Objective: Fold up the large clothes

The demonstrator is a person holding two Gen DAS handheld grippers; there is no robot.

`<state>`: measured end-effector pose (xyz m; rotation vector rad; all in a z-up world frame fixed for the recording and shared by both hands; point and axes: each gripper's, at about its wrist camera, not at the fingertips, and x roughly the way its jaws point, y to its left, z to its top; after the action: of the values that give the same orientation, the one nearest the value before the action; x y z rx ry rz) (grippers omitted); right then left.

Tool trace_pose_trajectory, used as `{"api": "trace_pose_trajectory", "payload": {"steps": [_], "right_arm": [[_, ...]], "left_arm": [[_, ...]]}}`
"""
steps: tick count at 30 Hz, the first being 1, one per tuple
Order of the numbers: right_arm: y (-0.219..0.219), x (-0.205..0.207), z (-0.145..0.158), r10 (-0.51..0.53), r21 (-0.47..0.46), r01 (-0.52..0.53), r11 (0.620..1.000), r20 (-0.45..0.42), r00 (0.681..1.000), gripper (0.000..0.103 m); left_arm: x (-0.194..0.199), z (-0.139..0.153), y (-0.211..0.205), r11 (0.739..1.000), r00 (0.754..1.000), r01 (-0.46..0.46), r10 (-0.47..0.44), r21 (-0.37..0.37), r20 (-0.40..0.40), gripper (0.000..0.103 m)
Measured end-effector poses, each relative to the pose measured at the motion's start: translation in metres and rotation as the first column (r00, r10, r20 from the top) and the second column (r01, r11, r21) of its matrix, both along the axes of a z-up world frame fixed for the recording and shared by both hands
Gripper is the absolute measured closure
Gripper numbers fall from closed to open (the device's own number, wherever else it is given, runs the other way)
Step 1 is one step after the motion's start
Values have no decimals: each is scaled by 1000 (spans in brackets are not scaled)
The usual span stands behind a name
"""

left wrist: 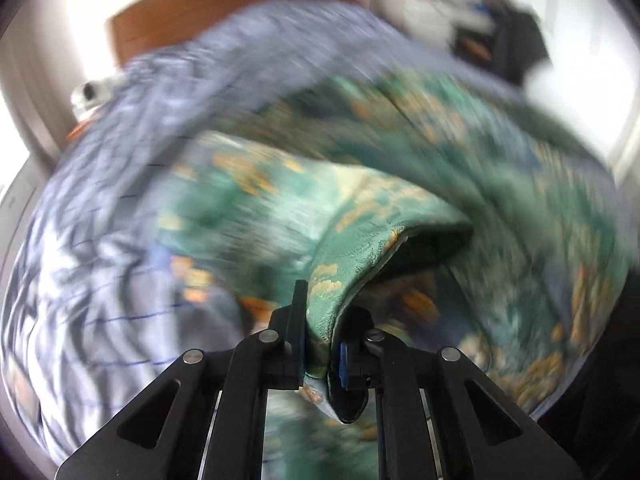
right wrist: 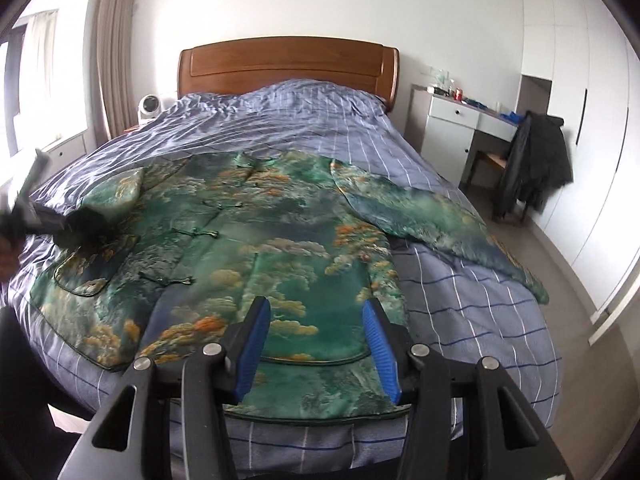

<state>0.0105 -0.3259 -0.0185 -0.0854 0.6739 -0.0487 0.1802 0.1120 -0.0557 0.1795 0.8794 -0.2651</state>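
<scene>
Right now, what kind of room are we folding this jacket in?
Most likely a bedroom in a home. A bed with a wooden headboard fills the view, a white bedside desk stands beside it, and built-in wardrobes line the far wall.

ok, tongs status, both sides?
Left tongs: shut on the green jacket's sleeve.
Right tongs: open, empty, above the green jacket.

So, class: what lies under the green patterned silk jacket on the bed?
The blue checked bedcover shows all around the green patterned silk jacket, so the jacket rests on it. Whatever lies directly beneath the jacket is covered.
</scene>
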Motion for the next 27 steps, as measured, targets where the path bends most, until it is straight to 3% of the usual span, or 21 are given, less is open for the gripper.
{"api": "trace_pose_trajectory", "payload": {"steps": [2, 5, 7, 8, 9, 10, 11, 13, 16, 20, 22, 24, 27], "right_arm": [[3, -1, 3, 5, -7, -5, 1000, 14, 1000, 54], [6, -1, 4, 11, -8, -11, 1000, 26, 1000, 54], [10, 0, 3, 21, -2, -21, 1000, 25, 999, 54], [12, 1, 2, 27, 4, -27, 1000, 22, 999, 54], [14, 2, 1, 33, 10, -33, 999, 18, 999, 54], [16, 3, 1, 39, 16, -40, 999, 16, 999, 54], [18, 3, 1, 45, 21, -46, 999, 19, 999, 54], [22, 1, 3, 51, 19, -52, 998, 31, 998, 54], [25, -3, 7, 51, 0, -51, 999, 44, 998, 54], [19, -3, 14, 30, -31, -28, 999, 54, 998, 53], [14, -1, 20, 14, -46, -11, 999, 64, 998, 47], [6, 1, 27, -10, -57, 14, 998, 79, 997, 27], [-5, 3, 36, -49, -81, 57, 995, 100, 994, 18]], "left_arm": [[-5, 28, 38, 993, 992, -112, 114, -39, 58, 92], [-6, 58, 98, 959, 951, -280, 284, -50, 124, 88], [-2, 64, 139, 917, 906, -399, 398, -25, 147, 77], [-1, 65, 151, 900, 888, -435, 432, -20, 156, 64], [-2, 66, 172, 865, 850, -502, 496, -10, 177, 48], [-6, 64, 188, 832, 816, -555, 545, -5, 191, 40], [-10, 62, 202, 805, 788, -594, 585, -16, 193, 34], [-20, 53, 215, 775, 759, -630, 629, -50, 168, 31], [-35, 35, 210, 767, 755, -639, 640, -58, 141, 20], [-48, 15, 167, 796, 787, -604, 601, -19, 143, 4], [-49, 7, 148, 811, 802, -585, 580, -9, 143, 3], [-45, -3, 116, 835, 829, -550, 543, 22, 133, 2], [-47, -15, 76, 869, 865, -494, 488, 34, 115, 2]]}}
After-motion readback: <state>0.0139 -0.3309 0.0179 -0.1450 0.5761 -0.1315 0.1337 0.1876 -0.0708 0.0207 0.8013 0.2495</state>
